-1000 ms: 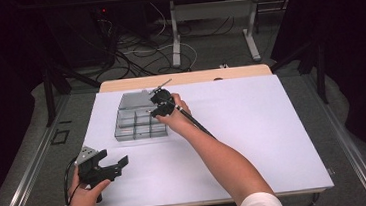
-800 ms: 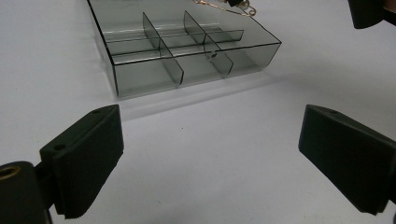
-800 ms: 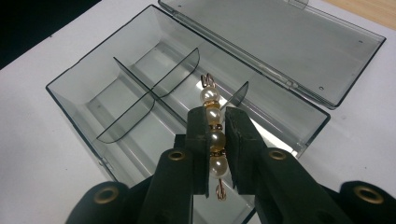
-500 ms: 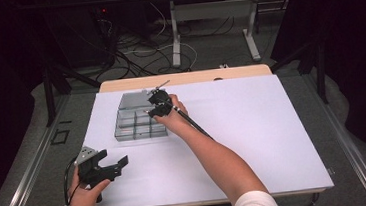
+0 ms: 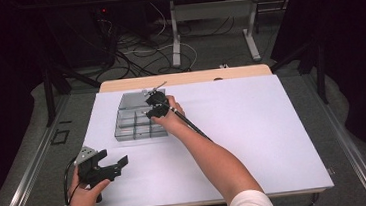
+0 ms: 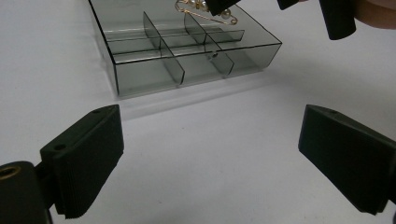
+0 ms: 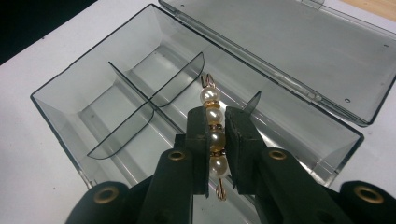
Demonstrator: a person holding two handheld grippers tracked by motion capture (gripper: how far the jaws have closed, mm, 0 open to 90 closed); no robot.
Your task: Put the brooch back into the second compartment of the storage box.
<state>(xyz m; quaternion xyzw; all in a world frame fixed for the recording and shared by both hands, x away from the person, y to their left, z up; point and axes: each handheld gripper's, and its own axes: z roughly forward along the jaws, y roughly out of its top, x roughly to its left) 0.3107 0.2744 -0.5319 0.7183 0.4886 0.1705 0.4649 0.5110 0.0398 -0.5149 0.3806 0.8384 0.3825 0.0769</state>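
The right gripper (image 7: 215, 140) is clamped on a pearl pin (image 7: 213, 128) above the open box (image 7: 70, 107) (smoky clear plastic, divided). The left gripper (image 6: 210, 158) rests spread apart nearby. No readable writing anywhere.

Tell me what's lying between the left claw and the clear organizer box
Nothing: in the left gripper view, bare white table runs from the open left claw to the clear organizer box.

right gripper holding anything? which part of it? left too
The right gripper is shut on a pearl pin, pinched across its row of pearls, above the open clear box. The left gripper is open, holding nothing.
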